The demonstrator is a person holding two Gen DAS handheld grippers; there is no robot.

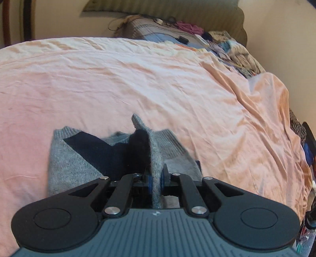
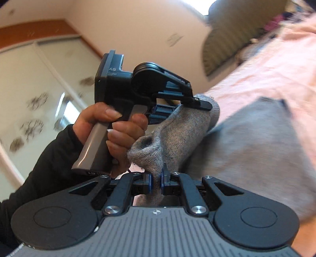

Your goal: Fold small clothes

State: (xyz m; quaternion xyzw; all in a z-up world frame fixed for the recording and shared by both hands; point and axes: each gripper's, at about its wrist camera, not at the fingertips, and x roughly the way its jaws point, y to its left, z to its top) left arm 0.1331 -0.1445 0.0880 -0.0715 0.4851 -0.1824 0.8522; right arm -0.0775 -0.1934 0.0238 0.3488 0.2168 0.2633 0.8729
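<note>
A small grey knit garment with a navy inner part lies on the pink bedsheet. My left gripper is shut on a raised grey edge of it, which stands up between the pads. In the right wrist view my right gripper is shut on another grey edge of the same garment, lifted off the bed. The left gripper, held in a hand, shows there pinching the fabric's far end. The rest of the garment lies blurred on the sheet.
A pile of mixed clothes and a folded quilt sit at the far end of the bed by the headboard. More dark items hang off the right edge. A wardrobe door is on the left.
</note>
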